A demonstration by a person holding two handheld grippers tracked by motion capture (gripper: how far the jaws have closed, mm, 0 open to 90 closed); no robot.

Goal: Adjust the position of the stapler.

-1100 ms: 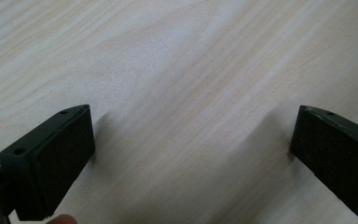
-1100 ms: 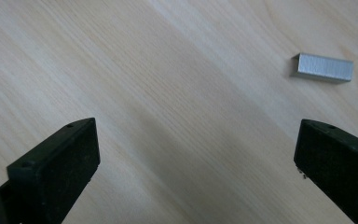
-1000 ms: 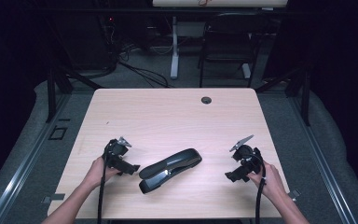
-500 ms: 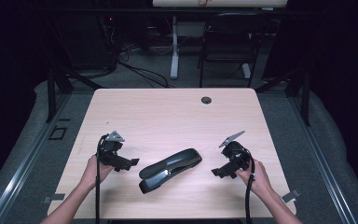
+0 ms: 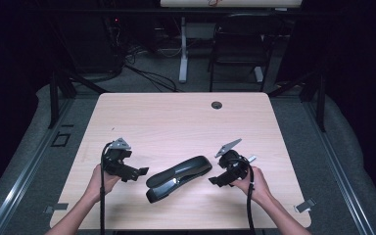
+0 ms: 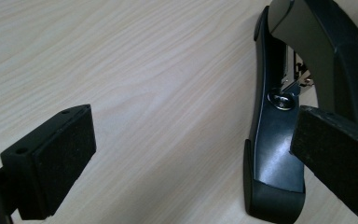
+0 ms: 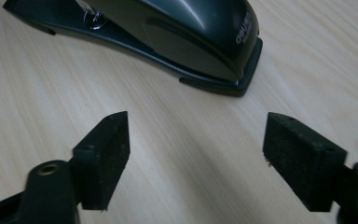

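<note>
one black stapler [image 5: 178,175] lies slantwise near the front middle of the wooden table [image 5: 176,117], set between two grippers so each can likely take an end. the left gripper [image 5: 139,172] points at its front end, jaws spread and empty. the right gripper [image 5: 214,181] faces the rear end; its jaws have just been closing, yet nothing sits between them.

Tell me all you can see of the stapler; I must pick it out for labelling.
The stapler is black, glossy plastic by its look, with a rounded top arm over a flat base and bright metal between them at the front. It lies flat and slantwise on the wooden table, between the two tongs. Nothing touches it. Small lettering on its rear is unreadable.
</note>
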